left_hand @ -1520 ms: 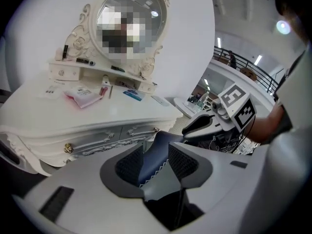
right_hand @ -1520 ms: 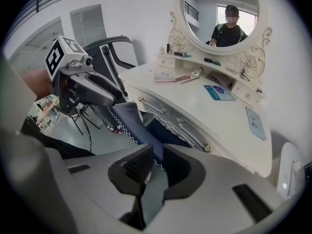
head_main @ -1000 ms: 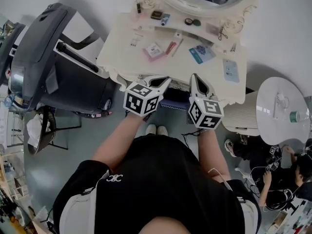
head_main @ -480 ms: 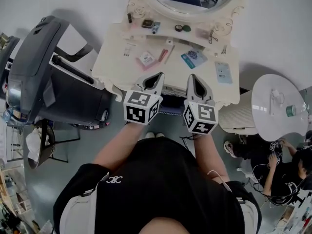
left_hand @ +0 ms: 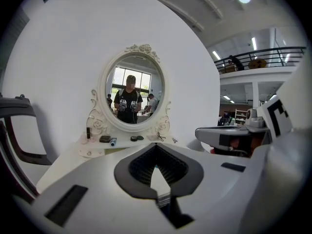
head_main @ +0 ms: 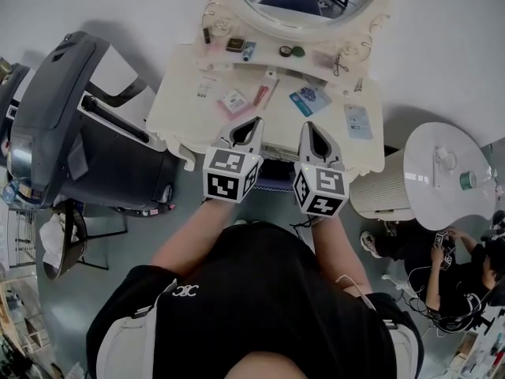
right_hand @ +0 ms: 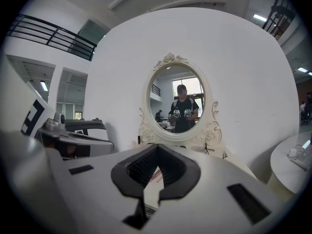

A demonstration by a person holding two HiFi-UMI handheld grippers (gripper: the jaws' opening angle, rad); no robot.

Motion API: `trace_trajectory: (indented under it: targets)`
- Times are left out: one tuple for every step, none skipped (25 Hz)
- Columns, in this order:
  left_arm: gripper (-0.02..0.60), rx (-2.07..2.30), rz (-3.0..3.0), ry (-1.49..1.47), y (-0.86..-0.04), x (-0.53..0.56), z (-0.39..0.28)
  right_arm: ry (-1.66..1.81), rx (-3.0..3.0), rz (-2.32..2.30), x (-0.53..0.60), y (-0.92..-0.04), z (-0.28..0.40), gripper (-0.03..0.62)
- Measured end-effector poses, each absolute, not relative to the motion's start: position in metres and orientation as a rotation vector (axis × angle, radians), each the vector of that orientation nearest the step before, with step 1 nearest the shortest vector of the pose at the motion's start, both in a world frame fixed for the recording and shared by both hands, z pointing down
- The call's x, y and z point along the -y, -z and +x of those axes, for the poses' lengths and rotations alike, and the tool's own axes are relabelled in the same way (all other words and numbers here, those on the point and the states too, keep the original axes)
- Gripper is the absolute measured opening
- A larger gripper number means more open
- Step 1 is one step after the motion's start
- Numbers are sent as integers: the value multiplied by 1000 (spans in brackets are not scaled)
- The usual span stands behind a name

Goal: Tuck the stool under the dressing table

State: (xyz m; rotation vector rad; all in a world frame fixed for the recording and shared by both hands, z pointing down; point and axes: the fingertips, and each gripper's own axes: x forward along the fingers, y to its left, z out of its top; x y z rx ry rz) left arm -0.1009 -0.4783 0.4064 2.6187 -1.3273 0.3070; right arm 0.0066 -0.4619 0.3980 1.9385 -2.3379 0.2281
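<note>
Both the left tongs point(head_main: 253, 121) and the right tongs point(head_main: 308, 125) are closed tight with nothing between them. We hold them side by side over the front edge of the worktop point(head_main: 183, 107), and the stool point(head_main: 274, 174) shows only as a dark blue strip below that edge, apparently already pushed in. If it needs a further nudge, we judge that closed tongs could skid off the seat, or knock it against the table's frame and rattle the small cosmetics point(head_main: 309, 99) lying on top.

Dressing table point(head_main: 183, 110) ahead — grey chair point(head_main: 55, 117) left, round table point(head_main: 442, 192) right.
</note>
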Motion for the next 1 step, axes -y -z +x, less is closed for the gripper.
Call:
trace_trajectory:
  targets:
    - [6, 1329, 2621, -307, -406, 478, -100, -229, 2339, 1937, 462, -398, 6, 9]
